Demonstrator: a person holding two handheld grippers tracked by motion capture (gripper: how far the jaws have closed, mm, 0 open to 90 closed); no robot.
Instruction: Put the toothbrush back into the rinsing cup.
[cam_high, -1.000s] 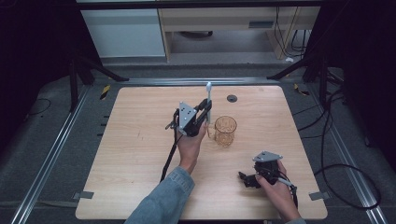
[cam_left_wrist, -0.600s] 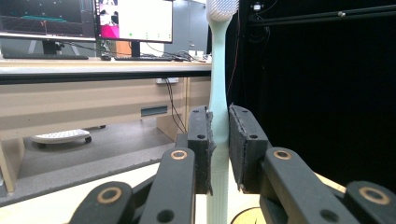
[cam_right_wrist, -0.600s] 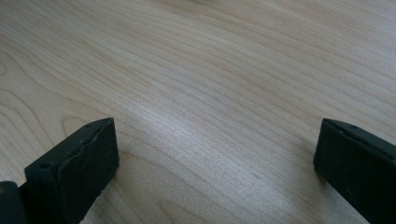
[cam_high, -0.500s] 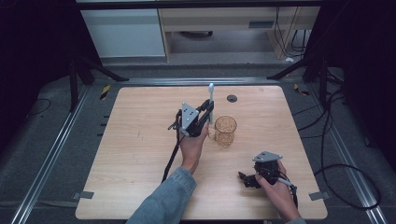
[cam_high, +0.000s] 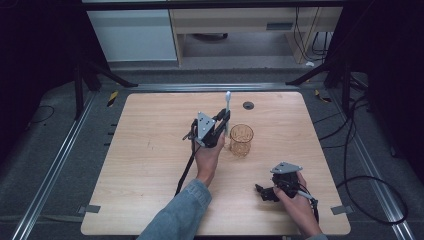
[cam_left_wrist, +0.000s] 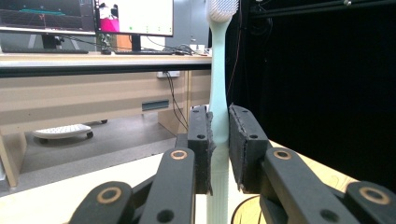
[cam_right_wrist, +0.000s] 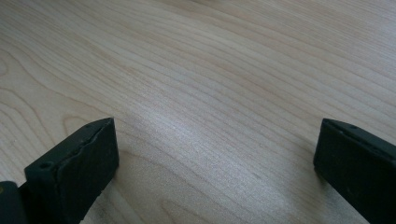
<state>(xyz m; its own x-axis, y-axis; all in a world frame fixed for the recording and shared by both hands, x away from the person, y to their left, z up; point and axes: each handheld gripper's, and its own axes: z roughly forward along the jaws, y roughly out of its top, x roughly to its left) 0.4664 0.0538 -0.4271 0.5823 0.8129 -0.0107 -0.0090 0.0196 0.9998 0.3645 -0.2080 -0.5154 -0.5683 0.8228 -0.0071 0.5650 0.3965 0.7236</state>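
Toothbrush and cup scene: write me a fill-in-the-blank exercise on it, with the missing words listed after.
1. The left tongs are shut on a pale ____, held upright with its bristles on top.
2. In the high view, the amber cup stands on the table just to the ____ of the left tongs.
3. The right tongs, low over bare wood near the table's front edge, have their jaws ____ with nothing between them.

Missing words: toothbrush; right; open

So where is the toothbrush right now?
In the high view the toothbrush stands upright, clamped in the left gripper mid-table, just left of the amber cup.
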